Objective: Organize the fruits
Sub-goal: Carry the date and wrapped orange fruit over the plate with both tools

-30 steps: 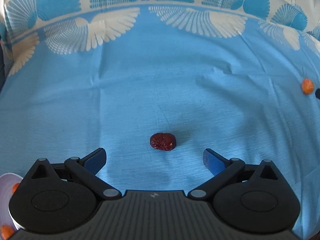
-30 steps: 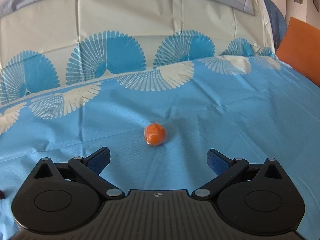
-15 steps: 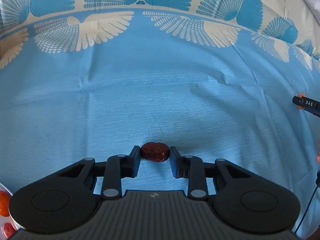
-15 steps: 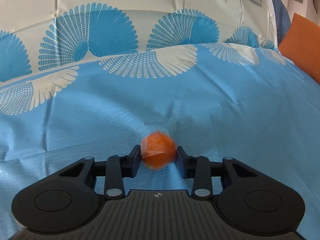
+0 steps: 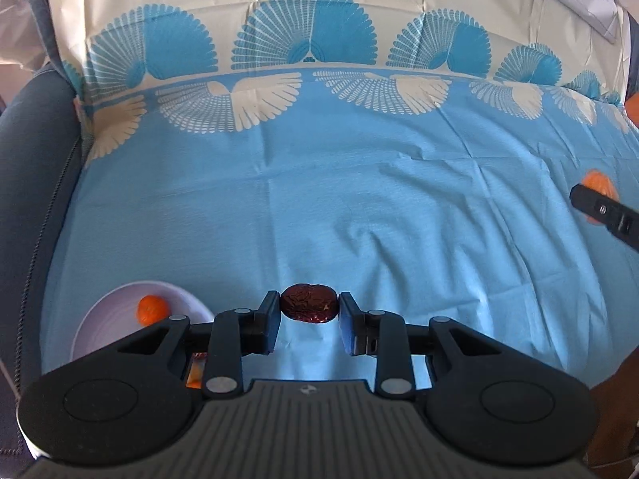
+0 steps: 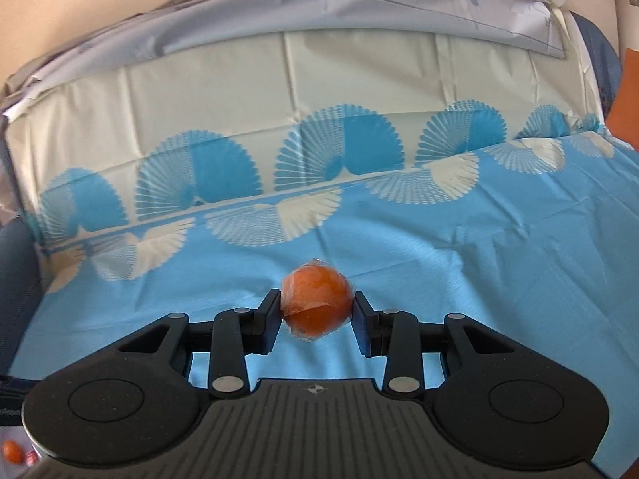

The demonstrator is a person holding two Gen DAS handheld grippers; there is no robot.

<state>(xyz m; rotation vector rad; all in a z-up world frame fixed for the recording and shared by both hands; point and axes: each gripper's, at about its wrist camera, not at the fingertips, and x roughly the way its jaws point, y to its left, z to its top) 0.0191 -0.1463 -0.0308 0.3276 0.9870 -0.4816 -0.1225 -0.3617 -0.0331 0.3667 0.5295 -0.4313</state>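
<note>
My left gripper (image 5: 308, 308) is shut on a dark red wrinkled date (image 5: 308, 302) and holds it above the blue cloth (image 5: 319, 207). A white bowl (image 5: 104, 319) sits at lower left with a small orange fruit (image 5: 151, 309) in it, partly hidden by the gripper. My right gripper (image 6: 316, 307) is shut on a plastic-wrapped orange fruit (image 6: 315, 305), lifted off the cloth. In the left wrist view the right gripper's finger (image 5: 603, 215) and its orange fruit (image 5: 597, 183) show at the far right edge.
The blue cloth with white and blue fan patterns covers a seat and its backrest (image 6: 319, 92). A dark grey armrest (image 5: 28, 199) runs along the left. An orange cushion (image 6: 629, 92) is at the far right. Small orange and red fruits (image 6: 12, 451) show at lower left.
Both grippers closed on their fruits, the date and the wrapped orange, and have lifted them off the cloth. The bowl has come into the left wrist view.
</note>
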